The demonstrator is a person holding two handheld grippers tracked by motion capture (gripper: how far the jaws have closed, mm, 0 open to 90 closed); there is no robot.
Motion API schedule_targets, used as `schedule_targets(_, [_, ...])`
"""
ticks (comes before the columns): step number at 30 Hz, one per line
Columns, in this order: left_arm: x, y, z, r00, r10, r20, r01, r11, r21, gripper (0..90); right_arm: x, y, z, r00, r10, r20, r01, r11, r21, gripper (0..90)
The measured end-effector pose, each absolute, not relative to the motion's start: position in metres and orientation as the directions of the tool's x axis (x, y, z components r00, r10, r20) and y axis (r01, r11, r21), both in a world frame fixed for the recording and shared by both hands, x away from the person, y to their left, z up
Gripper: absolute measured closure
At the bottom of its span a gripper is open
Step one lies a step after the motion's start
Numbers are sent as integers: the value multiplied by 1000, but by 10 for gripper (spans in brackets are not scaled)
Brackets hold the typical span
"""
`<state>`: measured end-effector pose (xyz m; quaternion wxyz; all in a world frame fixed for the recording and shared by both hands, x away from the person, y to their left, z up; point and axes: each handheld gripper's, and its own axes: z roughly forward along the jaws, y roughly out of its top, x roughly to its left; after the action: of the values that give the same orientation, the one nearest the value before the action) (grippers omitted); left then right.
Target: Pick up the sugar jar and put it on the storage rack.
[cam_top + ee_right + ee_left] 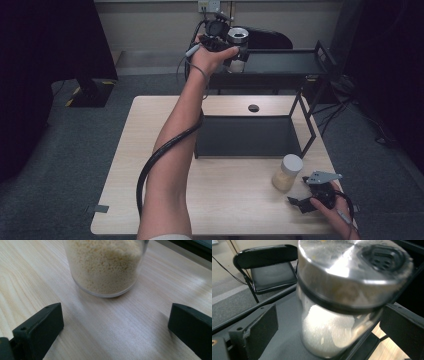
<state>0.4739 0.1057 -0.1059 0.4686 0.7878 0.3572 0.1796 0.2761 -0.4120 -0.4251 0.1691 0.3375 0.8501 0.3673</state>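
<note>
Left hand-held gripper (235, 50): jaws spread w/ steel-lidded shaker (342, 302) between, axis upright, slightly tilted, over shelf (280, 62).
Right hand-held gripper (117, 327): jaws spread, on bench (112, 327), facing upright grain jar (105, 265).

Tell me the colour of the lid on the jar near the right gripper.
White lid; clearest in the high view.

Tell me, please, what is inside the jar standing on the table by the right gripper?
The jar holds pale yellowish fine grains, filling the clear lower part seen in the right gripper view. In the high view its white lid covers the top, so the contents' surface stays hidden.
</note>
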Motion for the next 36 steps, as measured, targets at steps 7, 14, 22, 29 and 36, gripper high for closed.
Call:
schedule_targets(7, [463, 116, -111, 694, 716, -79, 390, -281, 877, 11, 276, -411, -425, -713, 700, -40, 450, 501, 739, 0])
schedule_targets(14, [452, 128, -116, 724, 685, -83, 361, -273, 891, 20, 276, -411, -425, -713, 700, -40, 451, 501, 739, 0])
schedule_targets(22, [443, 140, -131, 760, 643, -91, 332, -264, 906, 21, 276, -410, -425, -712, 701, -41, 451, 501, 739, 0])
schedule_targets(29, [436, 146, -143, 793, 605, -79, 306, -281, 910, 22, 275, -410, -425, -710, 703, -40, 452, 499, 740, 0])
schedule_targets(36, [434, 151, -155, 818, 569, -86, 293, -283, 913, 22, 275, -409, -425, -710, 703, -40, 453, 498, 739, 0])
